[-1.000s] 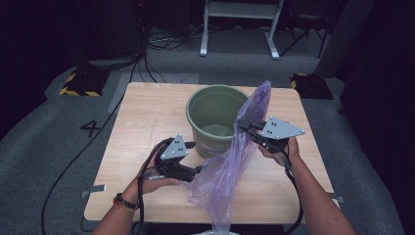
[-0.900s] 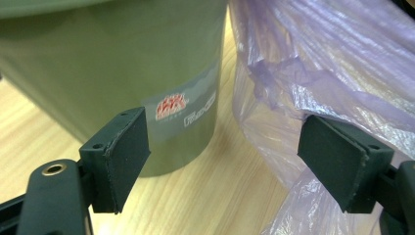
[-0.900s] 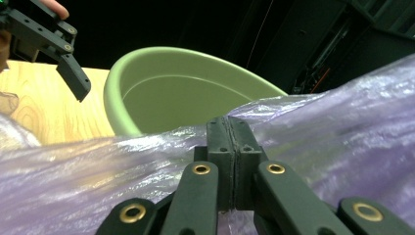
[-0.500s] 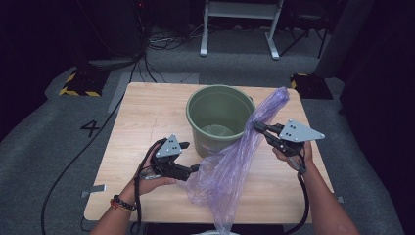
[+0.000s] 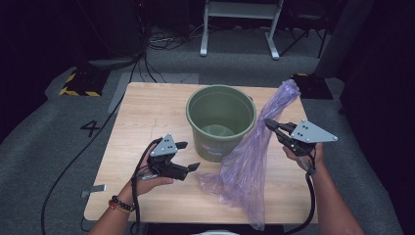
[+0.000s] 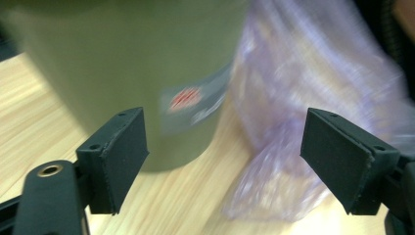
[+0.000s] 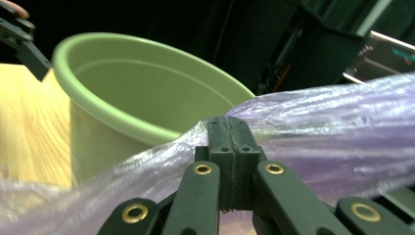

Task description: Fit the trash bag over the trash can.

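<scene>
A green bucket [image 5: 221, 120] stands upright in the middle of the wooden table [image 5: 142, 112]. A thin purple plastic bag [image 5: 249, 161] hangs stretched from above the bucket's right side down to the table front. My right gripper [image 5: 269, 124] is shut on the bag [image 7: 313, 142] just right of the bucket [image 7: 147, 93], with the film pinched between its jaws. My left gripper [image 5: 187, 155] is open at the bucket's lower left, jaws wide apart and holding nothing. In the left gripper view the bucket wall [image 6: 122, 63] with its label and the bag's lower folds [image 6: 293, 112] lie just ahead.
The table's left half and far edge are bare wood. The bag's bottom end drapes over the table's front edge [image 5: 254, 223]. A white metal stand [image 5: 240, 24] and loose cables [image 5: 156, 44] lie on the grey carpet beyond the table.
My right gripper has carried the bag to the right and away from the bucket, stretching it out. My left gripper has let go of the bag and now stands open.
</scene>
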Action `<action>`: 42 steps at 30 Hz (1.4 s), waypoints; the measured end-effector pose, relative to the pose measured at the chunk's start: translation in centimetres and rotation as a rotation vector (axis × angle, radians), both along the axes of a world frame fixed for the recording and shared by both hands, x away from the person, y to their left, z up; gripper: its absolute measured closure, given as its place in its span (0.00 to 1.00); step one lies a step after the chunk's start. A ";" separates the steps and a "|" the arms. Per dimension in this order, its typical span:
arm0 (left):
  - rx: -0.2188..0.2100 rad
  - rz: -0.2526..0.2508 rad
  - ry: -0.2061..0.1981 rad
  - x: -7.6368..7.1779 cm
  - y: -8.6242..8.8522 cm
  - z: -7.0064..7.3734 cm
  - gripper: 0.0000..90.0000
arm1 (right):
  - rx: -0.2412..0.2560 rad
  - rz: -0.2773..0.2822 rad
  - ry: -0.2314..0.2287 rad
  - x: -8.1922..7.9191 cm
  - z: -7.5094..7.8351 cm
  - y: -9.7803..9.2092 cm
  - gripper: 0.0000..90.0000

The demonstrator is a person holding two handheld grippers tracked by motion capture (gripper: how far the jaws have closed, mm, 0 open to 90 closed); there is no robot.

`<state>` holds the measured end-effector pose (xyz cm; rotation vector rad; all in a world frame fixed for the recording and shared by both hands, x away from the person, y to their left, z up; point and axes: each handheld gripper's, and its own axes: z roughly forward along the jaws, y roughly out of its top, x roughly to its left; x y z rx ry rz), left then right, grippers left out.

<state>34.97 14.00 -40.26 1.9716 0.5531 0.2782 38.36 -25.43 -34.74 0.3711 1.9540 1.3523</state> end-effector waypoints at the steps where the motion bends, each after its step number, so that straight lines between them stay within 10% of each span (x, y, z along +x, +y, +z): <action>1: -0.019 -0.022 -0.007 -0.3 -1.0 0.6 0.18 | -0.008 0.017 -0.016 -0.2 0.4 0.7 1.00; 13: -0.018 -0.088 -0.040 -1.5 -6.8 2.1 0.18 | -0.073 0.137 -0.042 -0.4 2.2 5.7 1.00; 24: 0.029 0.011 -0.023 -0.1 -8.4 0.6 0.23 | -0.122 0.192 -0.044 -0.2 2.4 10.1 1.00; 37: 0.096 0.042 -0.063 0.6 -7.8 -0.5 0.84 | -0.076 0.273 -0.040 -0.9 2.5 10.7 0.99; 42: 0.084 0.047 -0.050 0.7 -7.2 -0.5 0.92 | -0.070 0.290 -0.037 -0.9 2.8 10.7 0.86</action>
